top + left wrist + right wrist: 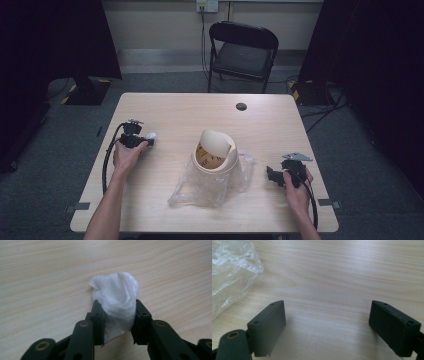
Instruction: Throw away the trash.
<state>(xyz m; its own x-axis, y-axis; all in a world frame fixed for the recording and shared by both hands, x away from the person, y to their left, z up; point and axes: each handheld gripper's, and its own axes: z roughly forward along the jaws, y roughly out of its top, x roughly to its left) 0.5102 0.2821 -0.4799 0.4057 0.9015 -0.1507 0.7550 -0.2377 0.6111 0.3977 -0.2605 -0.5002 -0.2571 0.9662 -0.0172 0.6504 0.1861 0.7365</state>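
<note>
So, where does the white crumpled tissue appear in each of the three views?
High view: the tissue is left of centre, at the left gripper.
Left gripper view: the tissue is central, clamped between the jaws.
Right gripper view: not in it.
Shared landmark: the wooden table, and the plastic bag.

Bare lab: dark curtains [55,35], taped floor [75,95]

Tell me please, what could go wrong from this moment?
The left gripper pinches only the lower part of the crumpled tissue, so it might slip out when lifted. The small bin stands on a loose plastic bag; a nudge could shift or tip it.
</note>
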